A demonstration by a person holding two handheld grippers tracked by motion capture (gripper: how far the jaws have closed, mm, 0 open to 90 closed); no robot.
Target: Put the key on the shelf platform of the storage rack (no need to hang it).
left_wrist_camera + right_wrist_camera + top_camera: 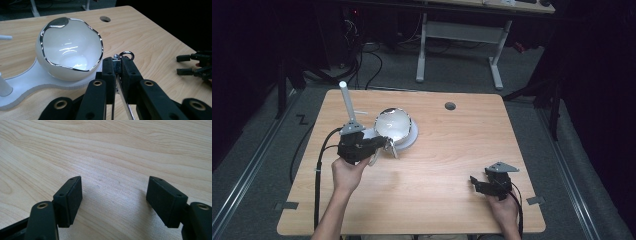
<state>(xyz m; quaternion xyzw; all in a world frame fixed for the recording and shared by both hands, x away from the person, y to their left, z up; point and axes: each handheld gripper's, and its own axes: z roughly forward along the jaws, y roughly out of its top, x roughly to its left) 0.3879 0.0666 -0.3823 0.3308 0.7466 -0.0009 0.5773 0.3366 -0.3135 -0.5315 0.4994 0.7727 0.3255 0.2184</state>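
**Keyring pinched beside the bowl**

My left tongs (117, 65) are clamped tight on a metal keyring (126, 54), whose loop pokes out just above the pads, with thin metal trailing down between the jaws. It hangs just beside the bowl (71, 47), on the near side of the white stand (32, 80) under it. My right tongs (113, 195) rest well away from the bowl, jaws spread wide over bare table (112, 150), gripping nothing.

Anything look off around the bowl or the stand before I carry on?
Only the white bowl: it sits tipped on its white stand, its wavy silver-edged mouth facing the left hand-held gripper, which is shut on a thin metal piece. No spill or damage visible.
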